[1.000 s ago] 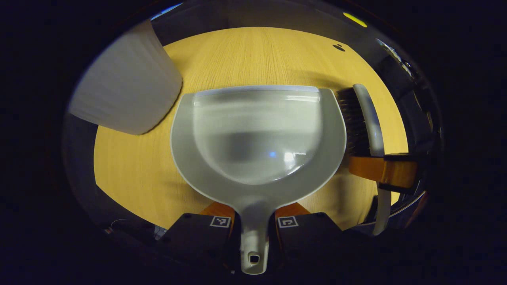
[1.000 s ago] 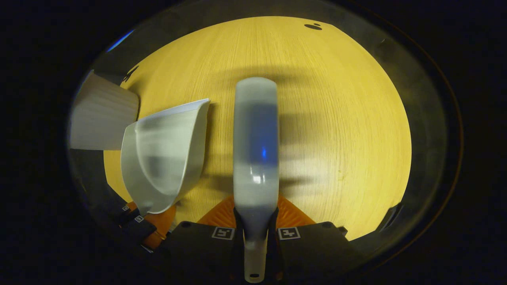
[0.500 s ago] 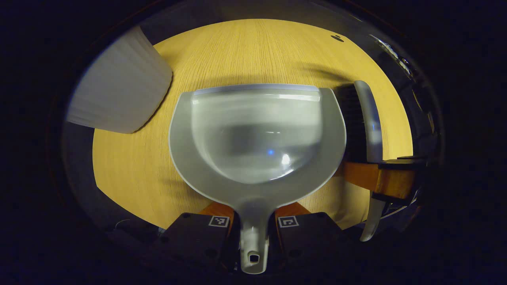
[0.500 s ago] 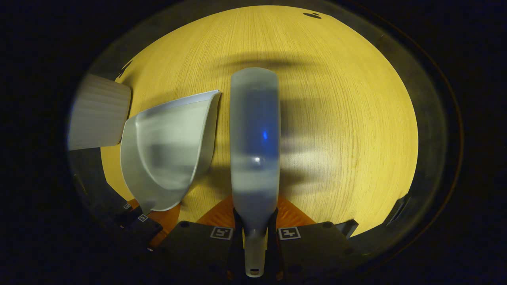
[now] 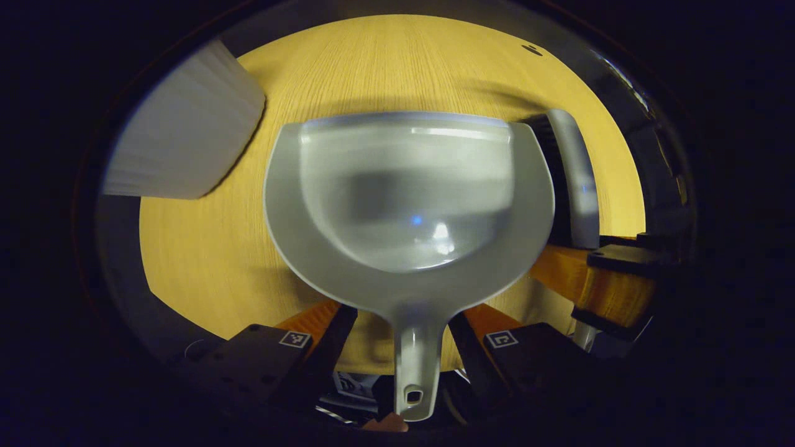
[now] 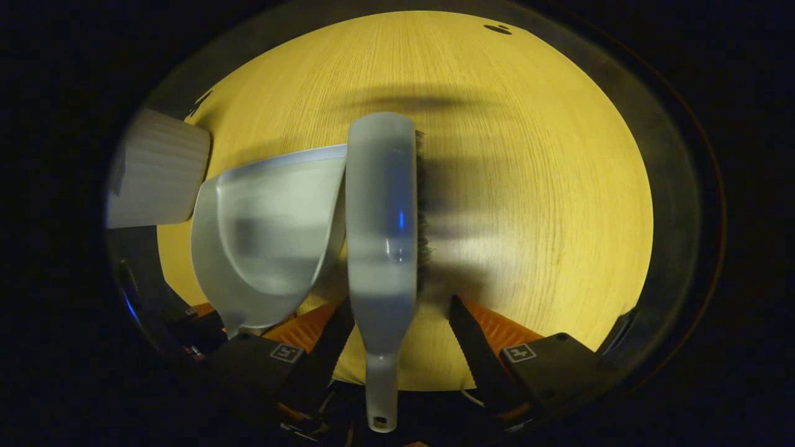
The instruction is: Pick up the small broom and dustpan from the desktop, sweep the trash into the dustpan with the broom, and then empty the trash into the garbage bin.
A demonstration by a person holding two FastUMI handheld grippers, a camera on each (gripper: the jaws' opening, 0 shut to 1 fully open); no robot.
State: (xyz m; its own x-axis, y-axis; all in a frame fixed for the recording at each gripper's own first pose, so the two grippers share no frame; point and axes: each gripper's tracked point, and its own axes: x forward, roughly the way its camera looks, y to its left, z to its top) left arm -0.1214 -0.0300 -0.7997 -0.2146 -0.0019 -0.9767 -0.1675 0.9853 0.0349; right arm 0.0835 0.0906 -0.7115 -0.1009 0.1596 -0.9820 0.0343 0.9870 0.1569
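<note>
The grey dustpan point(image 5: 407, 205) lies flat on the wooden desktop point(image 5: 205, 261), its handle pointing back between my left gripper's point(image 5: 404, 338) spread fingers, which stand open and clear of it. In the left gripper view the small broom point(image 5: 574, 180) lies just right of the pan. In the right gripper view the broom point(image 6: 380, 217) lies on the desktop point(image 6: 528, 186) with dark bristles showing along its right side. Its handle runs back between the fingers of my right gripper point(image 6: 397, 335), open and not touching it. The dustpan point(image 6: 273, 236) sits against the broom's left side.
A white ribbed garbage bin point(image 5: 186, 130) stands at the far left, also seen as the bin point(image 6: 158, 167) in the right gripper view. A small dark mark point(image 6: 497, 28) lies near the desktop's far edge. The right gripper's body point(image 5: 596, 279) shows beside the pan.
Both grippers have opened, letting go of the dustpan handle and the broom handle. The broom has tilted and come to rest against the dustpan's right side.
</note>
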